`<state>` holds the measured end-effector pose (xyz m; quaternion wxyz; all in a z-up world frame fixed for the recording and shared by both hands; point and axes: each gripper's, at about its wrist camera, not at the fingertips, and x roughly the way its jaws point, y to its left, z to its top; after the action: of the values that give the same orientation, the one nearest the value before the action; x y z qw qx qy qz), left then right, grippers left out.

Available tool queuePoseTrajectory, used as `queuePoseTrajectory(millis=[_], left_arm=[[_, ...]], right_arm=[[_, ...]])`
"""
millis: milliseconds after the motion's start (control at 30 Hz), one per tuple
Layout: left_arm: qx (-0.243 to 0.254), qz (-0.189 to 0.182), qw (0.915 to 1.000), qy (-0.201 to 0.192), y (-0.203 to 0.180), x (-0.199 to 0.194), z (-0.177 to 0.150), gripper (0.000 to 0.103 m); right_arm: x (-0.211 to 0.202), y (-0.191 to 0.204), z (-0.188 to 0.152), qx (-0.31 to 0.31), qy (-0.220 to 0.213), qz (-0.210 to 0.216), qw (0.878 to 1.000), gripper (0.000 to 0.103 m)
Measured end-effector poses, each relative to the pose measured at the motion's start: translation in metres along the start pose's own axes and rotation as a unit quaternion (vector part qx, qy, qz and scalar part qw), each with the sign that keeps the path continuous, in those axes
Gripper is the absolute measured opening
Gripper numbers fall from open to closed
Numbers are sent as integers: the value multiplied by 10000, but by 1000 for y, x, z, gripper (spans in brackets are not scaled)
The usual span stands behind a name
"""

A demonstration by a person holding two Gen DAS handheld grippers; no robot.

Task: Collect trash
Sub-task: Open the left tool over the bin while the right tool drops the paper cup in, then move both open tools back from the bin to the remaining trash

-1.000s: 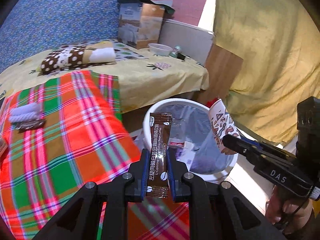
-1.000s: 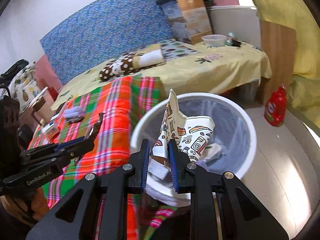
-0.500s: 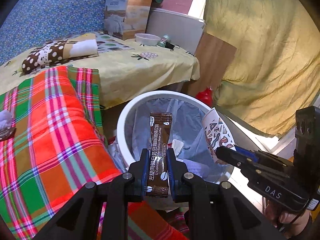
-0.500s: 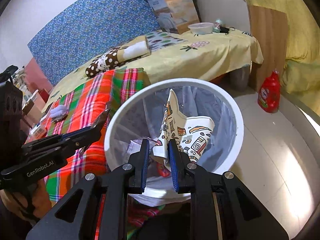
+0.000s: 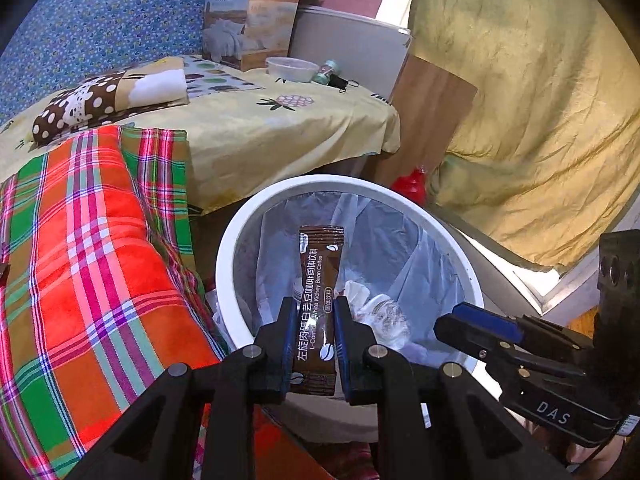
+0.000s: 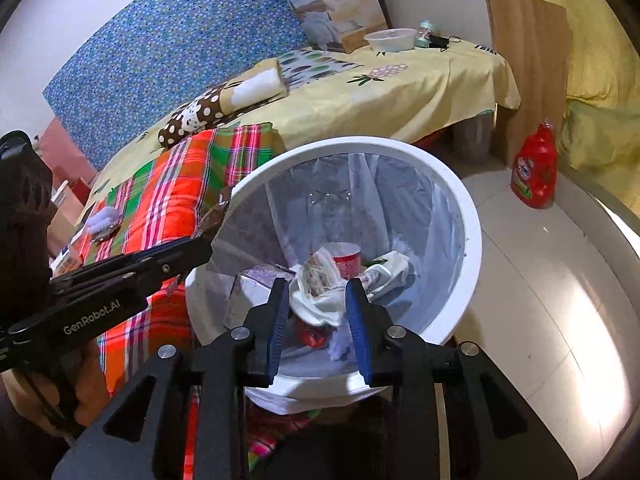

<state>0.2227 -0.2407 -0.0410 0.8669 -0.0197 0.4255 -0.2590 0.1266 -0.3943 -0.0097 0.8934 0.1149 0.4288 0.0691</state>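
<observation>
A white trash bin [image 5: 240, 224] with a clear liner stands on the floor beside the bed; it also shows in the right wrist view [image 6: 460, 184]. My left gripper [image 5: 314, 340] is shut on a brown coffee sachet [image 5: 318, 280] and holds it upright over the bin's near rim. My right gripper [image 6: 318, 312] is open and empty above the bin. A crumpled paper cup [image 6: 320, 280] lies inside among other trash, just beyond my right fingers. The right gripper [image 5: 452, 320] shows at the right in the left wrist view, the left gripper [image 6: 200, 246] at the left in the right wrist view.
A red-green plaid blanket [image 5: 88, 260] covers the bed left of the bin. A red bottle [image 6: 534, 176] stands on the floor by a wooden board [image 6: 524, 64]. A box [image 5: 252, 16], a bowl [image 5: 292, 69] and a spotted pillow [image 5: 92, 100] lie on the yellow bedsheet.
My right gripper has opened and let go of the patterned paper cup, which has dropped into the bin. My left gripper has moved further over the bin, still holding the sachet.
</observation>
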Motion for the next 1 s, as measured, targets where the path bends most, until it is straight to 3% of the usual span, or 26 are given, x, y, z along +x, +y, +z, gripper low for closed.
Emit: queuePoseTrajectory(millis=[133, 200, 267, 1000], left_arm=[[-38, -23, 10000, -75, 1, -2, 0, 21], [-102, -41, 9999, -132, 4, -5, 1, 34], [-212, -49, 9996, -154, 8, -8, 1, 37], [-474, 215, 9973, -523, 34, -85, -33, 37]], right_arm=[[-3, 2, -1, -20, -33, 19, 10000, 32], [-3, 3, 0, -36, -44, 36, 10000, 32], [-5, 4, 0, -50, -46, 34, 10000, 32], [-21, 45, 2, -456, -304, 303, 9980, 32]])
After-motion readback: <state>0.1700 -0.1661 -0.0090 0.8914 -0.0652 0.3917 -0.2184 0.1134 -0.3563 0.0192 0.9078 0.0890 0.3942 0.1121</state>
